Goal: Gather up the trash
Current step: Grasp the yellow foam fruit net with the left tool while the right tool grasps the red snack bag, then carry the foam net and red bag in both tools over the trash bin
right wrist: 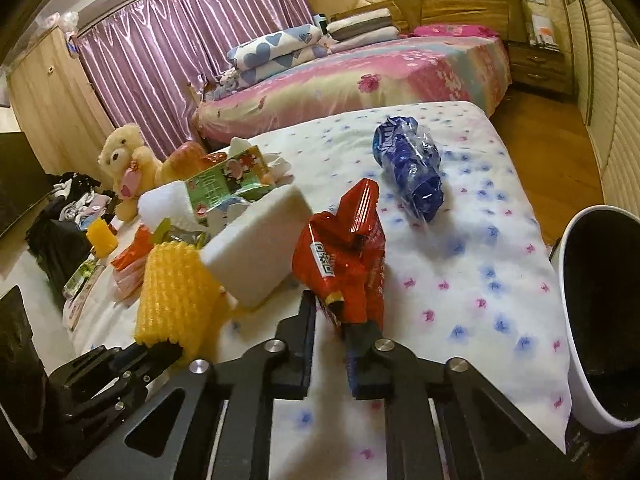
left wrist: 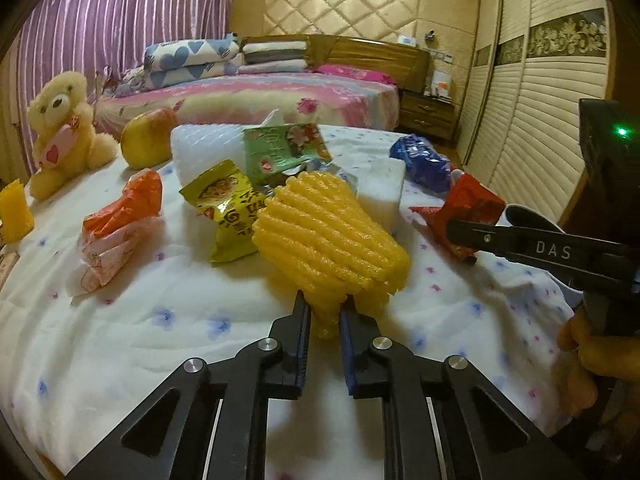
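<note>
My left gripper (left wrist: 324, 308) is shut on a yellow foam fruit net (left wrist: 332, 236) and holds it over the white bedspread (left wrist: 120, 340); the net also shows in the right wrist view (right wrist: 176, 292). My right gripper (right wrist: 332, 312) is shut on a red snack wrapper (right wrist: 344, 256), which also shows in the left wrist view (left wrist: 460, 208). A blue plastic wrapper (right wrist: 412, 168) lies farther back on the bed. A white bin (right wrist: 600, 320) with a dark inside stands at the right bed edge.
A white foam block (right wrist: 256, 244), a green packet (left wrist: 284, 148), a yellow-green packet (left wrist: 228, 208), an orange and pink wrapper (left wrist: 120, 224), a teddy bear (left wrist: 64, 132) and an apple-like fruit (left wrist: 148, 140) lie on the bed. A second bed (left wrist: 260, 96) stands behind.
</note>
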### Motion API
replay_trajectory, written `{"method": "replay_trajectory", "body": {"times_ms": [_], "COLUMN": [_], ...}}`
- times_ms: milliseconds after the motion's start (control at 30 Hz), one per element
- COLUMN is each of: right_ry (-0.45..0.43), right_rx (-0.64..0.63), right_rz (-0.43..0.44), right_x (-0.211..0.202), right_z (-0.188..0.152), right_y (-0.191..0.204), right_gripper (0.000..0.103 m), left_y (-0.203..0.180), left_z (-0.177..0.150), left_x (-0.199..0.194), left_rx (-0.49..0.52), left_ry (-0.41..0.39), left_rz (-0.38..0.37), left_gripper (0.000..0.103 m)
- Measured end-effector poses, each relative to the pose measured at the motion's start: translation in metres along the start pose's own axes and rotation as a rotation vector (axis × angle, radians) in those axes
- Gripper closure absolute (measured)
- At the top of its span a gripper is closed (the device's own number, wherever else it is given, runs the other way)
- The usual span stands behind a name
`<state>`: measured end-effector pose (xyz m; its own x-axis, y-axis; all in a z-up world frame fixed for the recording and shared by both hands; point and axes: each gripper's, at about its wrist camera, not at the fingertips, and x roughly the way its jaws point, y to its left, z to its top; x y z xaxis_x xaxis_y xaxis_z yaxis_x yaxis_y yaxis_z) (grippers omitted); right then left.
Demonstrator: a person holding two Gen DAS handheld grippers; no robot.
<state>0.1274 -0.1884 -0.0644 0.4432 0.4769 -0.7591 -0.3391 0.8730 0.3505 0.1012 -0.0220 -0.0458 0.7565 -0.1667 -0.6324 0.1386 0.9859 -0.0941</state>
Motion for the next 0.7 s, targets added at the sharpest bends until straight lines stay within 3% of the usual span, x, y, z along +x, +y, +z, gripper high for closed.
{"method": "replay_trajectory", "body": {"times_ms": [300, 700], "right_ry": [-0.043, -0.102], "right_rx": [0.074, 0.169], "right_rz": [-0.005, -0.084], "right_x": [-0.039, -0.083], "right_z": [-0.017, -0.031], "right_y": [-0.022, -0.070], "right_gripper": [0.094, 0.094], "left_y": [-0.024, -0.064], "left_z": [-0.002, 0.006], "left_x": [-0.024, -0.006], "left_rx": [0.048, 0.139], "left_ry": [-0.048, 0.008], "left_rz": [-0.080, -0.183], "left_gripper": [0.092, 0.092]}}
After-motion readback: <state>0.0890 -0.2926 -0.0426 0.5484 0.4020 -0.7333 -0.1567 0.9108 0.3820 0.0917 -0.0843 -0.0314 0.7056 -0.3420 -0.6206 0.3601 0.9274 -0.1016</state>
